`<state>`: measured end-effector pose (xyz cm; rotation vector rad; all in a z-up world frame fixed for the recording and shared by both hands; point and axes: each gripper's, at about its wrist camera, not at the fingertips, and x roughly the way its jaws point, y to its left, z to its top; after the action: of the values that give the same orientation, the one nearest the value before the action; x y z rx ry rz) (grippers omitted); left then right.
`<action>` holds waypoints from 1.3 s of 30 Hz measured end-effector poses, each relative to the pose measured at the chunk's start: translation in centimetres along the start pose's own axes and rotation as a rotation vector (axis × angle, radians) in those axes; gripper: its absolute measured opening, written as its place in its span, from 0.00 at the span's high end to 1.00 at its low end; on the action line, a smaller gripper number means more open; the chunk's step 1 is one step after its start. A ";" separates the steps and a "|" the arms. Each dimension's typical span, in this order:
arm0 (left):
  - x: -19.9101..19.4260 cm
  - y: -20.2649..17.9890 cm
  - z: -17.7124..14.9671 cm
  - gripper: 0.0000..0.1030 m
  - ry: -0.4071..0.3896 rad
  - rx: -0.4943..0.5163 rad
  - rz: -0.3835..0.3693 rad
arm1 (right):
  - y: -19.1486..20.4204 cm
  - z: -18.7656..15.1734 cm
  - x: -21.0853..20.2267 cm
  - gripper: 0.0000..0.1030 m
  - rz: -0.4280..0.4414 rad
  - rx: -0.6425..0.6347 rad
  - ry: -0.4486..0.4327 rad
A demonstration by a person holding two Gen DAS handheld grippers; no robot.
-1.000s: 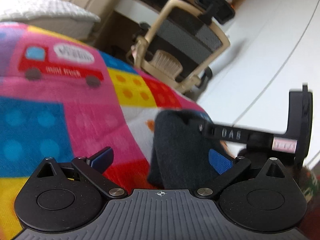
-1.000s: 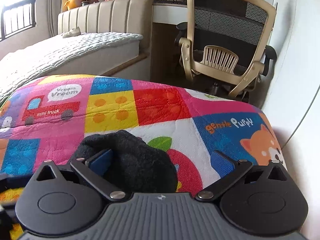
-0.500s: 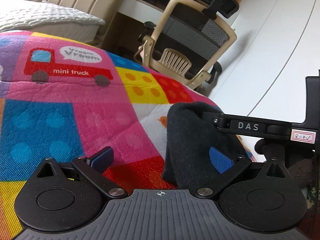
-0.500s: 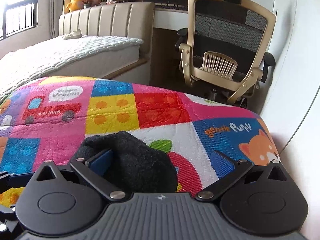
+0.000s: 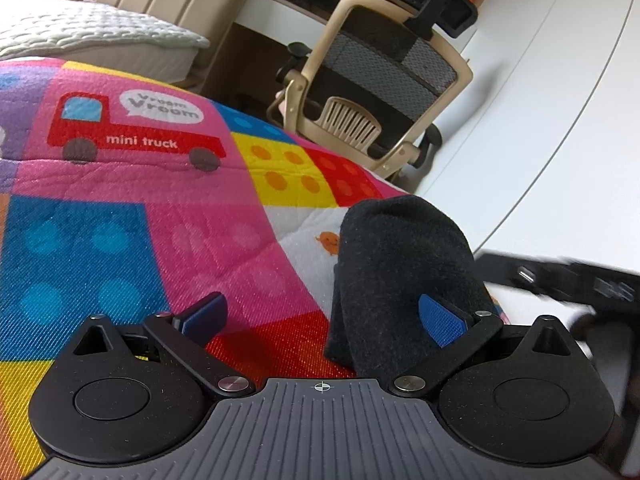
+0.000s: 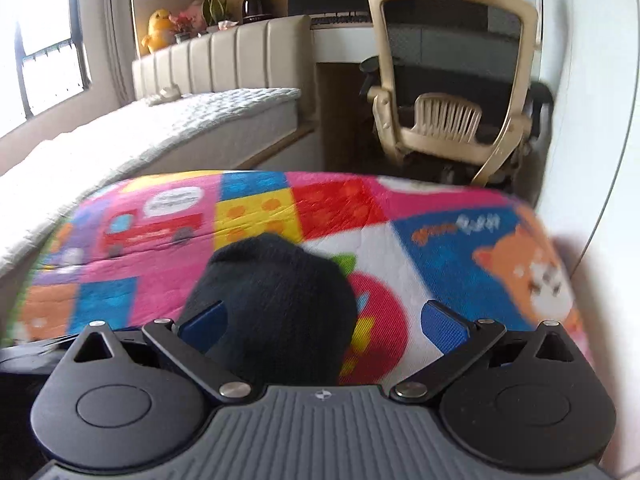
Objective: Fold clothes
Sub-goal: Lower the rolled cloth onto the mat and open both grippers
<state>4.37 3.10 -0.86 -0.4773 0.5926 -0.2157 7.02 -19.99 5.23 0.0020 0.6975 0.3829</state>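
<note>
Left wrist: I'm seeing left gripper (image 5: pixel 322 312) jaws spread, gripping nothing; dark knit garment (image 5: pixel 400 276) bunched on the play mat (image 5: pixel 120 240) toward its far-right corner.

Right wrist: right gripper (image 6: pixel 324 318) jaws also spread, garment sitting loose between them. I'm judging the fold barely started.

garment (image 5: pixel 400 276) on quilt (image 5: pixel 120 248), chair (image 5: pixel 384 92) behind — bed (image 5: pixel 88 32) left
</note>
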 end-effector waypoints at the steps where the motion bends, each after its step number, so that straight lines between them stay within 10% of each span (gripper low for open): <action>1: 0.0 0.0 0.0 0.00 0.000 0.000 0.000 | 0.0 -0.5 0.1 0.00 -0.003 -0.006 0.015; 8: 0.1 -0.2 0.0 0.00 0.001 0.008 0.014 | 1.5 -2.4 1.3 0.00 -0.095 -0.119 -0.043; 16: -1.6 -0.8 -0.7 0.00 -0.058 0.022 0.051 | -0.8 -4.6 -1.3 0.00 -0.022 0.059 -0.145; 29: -12.5 -7.1 -8.8 0.00 -0.358 0.335 0.185 | 1.3 -15.9 -11.5 0.00 -0.157 -0.008 -0.476; 39: -12.1 -9.5 -10.9 0.00 -0.345 0.419 0.243 | 1.1 -17.6 -12.0 0.00 -0.188 0.067 -0.497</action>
<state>-12.34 -5.23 1.69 -0.0304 0.2510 -0.0198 -12.81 -25.34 -0.65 0.0917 0.2157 0.1662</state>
